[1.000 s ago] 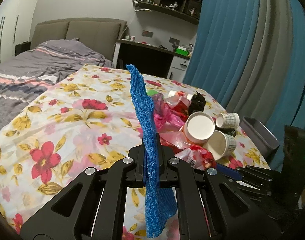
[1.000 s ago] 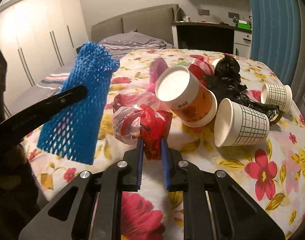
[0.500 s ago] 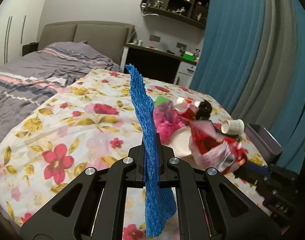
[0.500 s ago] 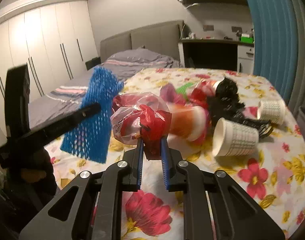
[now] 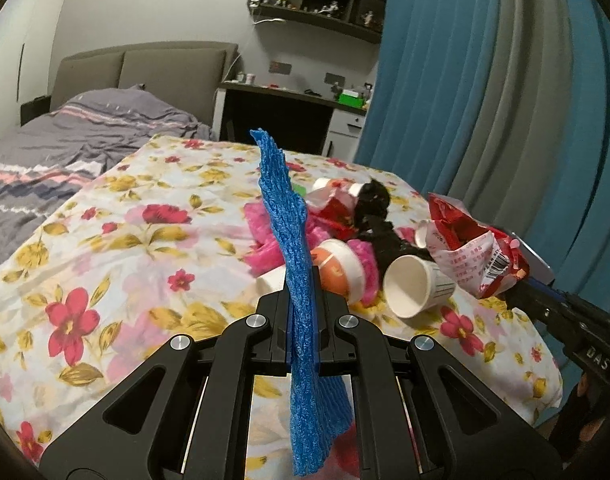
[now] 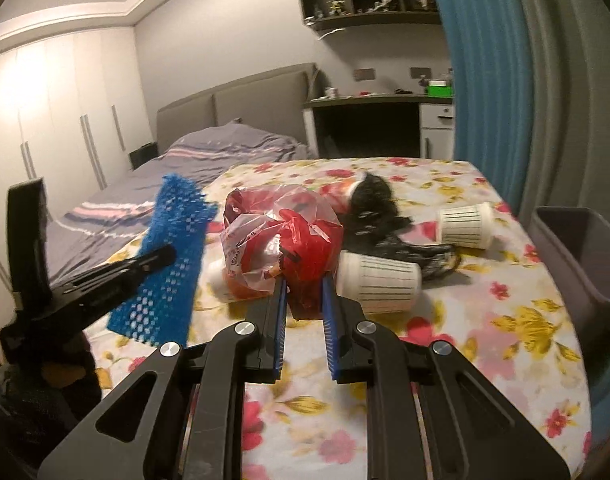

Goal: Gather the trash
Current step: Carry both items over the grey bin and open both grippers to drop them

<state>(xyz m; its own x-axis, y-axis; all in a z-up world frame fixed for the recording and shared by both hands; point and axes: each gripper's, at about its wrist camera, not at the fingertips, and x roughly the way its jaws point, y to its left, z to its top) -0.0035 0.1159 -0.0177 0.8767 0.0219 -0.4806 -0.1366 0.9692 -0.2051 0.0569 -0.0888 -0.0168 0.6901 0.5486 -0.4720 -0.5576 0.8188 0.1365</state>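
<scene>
My left gripper [image 5: 301, 280] is shut on a blue foam net [image 5: 293, 240] that stands upright between its fingers; the net also shows in the right wrist view [image 6: 169, 256]. My right gripper [image 6: 303, 284] is shut on a crumpled red and clear plastic bag [image 6: 289, 236], held above the bed; the bag also shows at the right of the left wrist view [image 5: 473, 256]. On the floral bedspread [image 5: 105, 260] lie paper cups [image 6: 379, 282], an orange cup [image 5: 339, 270], a black bag [image 6: 379, 208] and pink plastic [image 5: 265, 240].
A grey bin [image 6: 577, 252] stands beside the bed at the right, against the blue curtain [image 5: 485, 100]. A second paper cup [image 6: 465, 226] lies near the bed's right edge. A grey duvet [image 5: 65, 140], headboard and desk are behind.
Both grippers have pulled up and back from the trash pile. The red bag has been lifted off the bedspread. The blue net stays gripped as before.
</scene>
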